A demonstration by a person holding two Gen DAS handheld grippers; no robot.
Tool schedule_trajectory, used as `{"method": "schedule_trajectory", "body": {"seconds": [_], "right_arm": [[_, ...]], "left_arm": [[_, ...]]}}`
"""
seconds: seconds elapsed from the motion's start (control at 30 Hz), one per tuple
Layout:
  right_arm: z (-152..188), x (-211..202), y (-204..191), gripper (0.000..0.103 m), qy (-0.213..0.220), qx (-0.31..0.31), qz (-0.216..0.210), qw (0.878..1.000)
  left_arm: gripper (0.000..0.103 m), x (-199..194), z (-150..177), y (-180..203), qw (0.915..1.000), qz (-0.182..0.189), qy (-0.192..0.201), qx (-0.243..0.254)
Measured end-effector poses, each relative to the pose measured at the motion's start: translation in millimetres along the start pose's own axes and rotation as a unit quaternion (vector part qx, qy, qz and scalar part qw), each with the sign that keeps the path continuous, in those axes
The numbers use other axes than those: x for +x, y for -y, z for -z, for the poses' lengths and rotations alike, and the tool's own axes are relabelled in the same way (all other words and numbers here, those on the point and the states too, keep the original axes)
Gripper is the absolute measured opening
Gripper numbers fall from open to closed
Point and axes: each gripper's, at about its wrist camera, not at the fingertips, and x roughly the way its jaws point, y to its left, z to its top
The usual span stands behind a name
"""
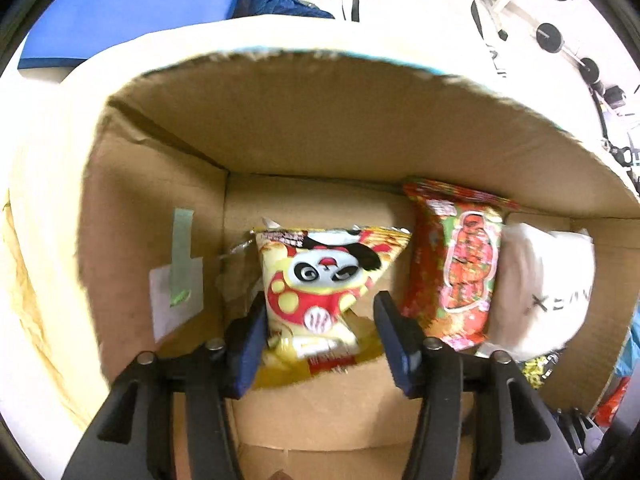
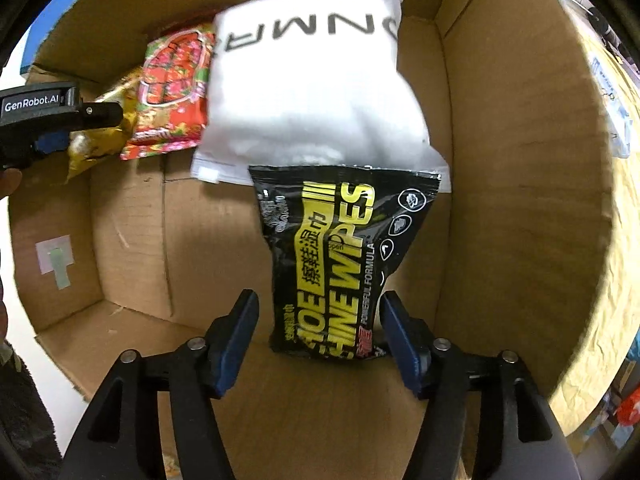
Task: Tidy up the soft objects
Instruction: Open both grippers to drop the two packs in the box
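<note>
Both grippers reach into an open cardboard box (image 1: pixel 304 128). My left gripper (image 1: pixel 320 324) is open around the lower end of a yellow panda snack bag (image 1: pixel 324 280) that lies on the box floor; one finger seems to touch its edge. Right of it lie a red floral packet (image 1: pixel 460 264) and a white zip bag (image 1: pixel 544 280). My right gripper (image 2: pixel 320 320) is open, its fingers either side of a black and yellow shoe wipes pack (image 2: pixel 336 256) that rests on the box floor (image 2: pixel 224 232) against the white bag (image 2: pixel 312 80). The left gripper (image 2: pixel 52 120) shows there at far left.
The box walls (image 2: pixel 520 160) stand close on all sides. A taped paper label (image 1: pixel 176 280) sticks to the left wall. Outside the box are a blue board (image 1: pixel 132 4), dark blue cloth (image 1: pixel 276 0) and dumbbells (image 1: pixel 552 36) at the far right.
</note>
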Motion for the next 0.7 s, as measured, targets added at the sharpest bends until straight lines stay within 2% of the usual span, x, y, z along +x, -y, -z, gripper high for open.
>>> {"method": "schedule_trajectory", "body": {"seconds": [0.17, 0.27, 0.33, 0.37, 0.4, 0.43, 0.47, 0.57, 0.63, 0.7], "right_arm": [[5.9, -22.4, 2.4, 0.069, 0.018, -0.004, -0.001, 1.0], [11.7, -40.7, 3.4, 0.078, 0.036, -0.008, 0.006, 0.999], [14.0, -51.7, 4.9, 0.08, 0.049, -0.011, 0.004, 0.999], [14.0, -58.2, 5.1, 0.08, 0.053, -0.011, 0.004, 0.999], [15.9, -62.9, 5.3, 0.083, 0.057, -0.013, 0.005, 0.998], [17.8, -69.2, 4.2, 0.088, 0.063, -0.015, 0.004, 0.998], [22.6, -75.2, 0.7, 0.091, 0.071, -0.016, 0.002, 0.997], [31.9, -91.0, 2.6, 0.098, 0.091, -0.021, 0.007, 0.996], [34.7, -101.1, 9.1, 0.103, 0.101, -0.021, 0.007, 0.995], [39.7, -107.3, 8.7, 0.103, 0.111, -0.018, 0.008, 0.994]], "left_arm": [[0.056, -22.4, 12.1, 0.9, 0.9998, 0.002, 0.02, 0.005], [0.057, -37.5, 23.9, 1.0, 0.9995, 0.009, 0.029, 0.004], [0.069, -53.7, 38.0, -5.5, 0.9992, 0.012, 0.039, 0.006], [0.082, -60.7, 50.8, -10.2, 0.9989, 0.015, 0.045, 0.007], [0.089, -64.7, 54.7, -8.7, 0.9986, 0.016, 0.049, 0.008], [0.091, -69.6, 59.7, -7.7, 0.9982, 0.017, 0.056, 0.01], [0.092, -78.9, 75.7, -5.7, 0.9978, 0.018, 0.063, 0.01], [0.1, -94.5, 96.1, -3.4, 0.9964, 0.023, 0.081, 0.012], [0.1, -100.4, 102.8, 5.2, 0.9954, 0.019, 0.093, 0.014], [0.1, -106.3, 111.2, 10.4, 0.9943, 0.015, 0.104, 0.014]]}}
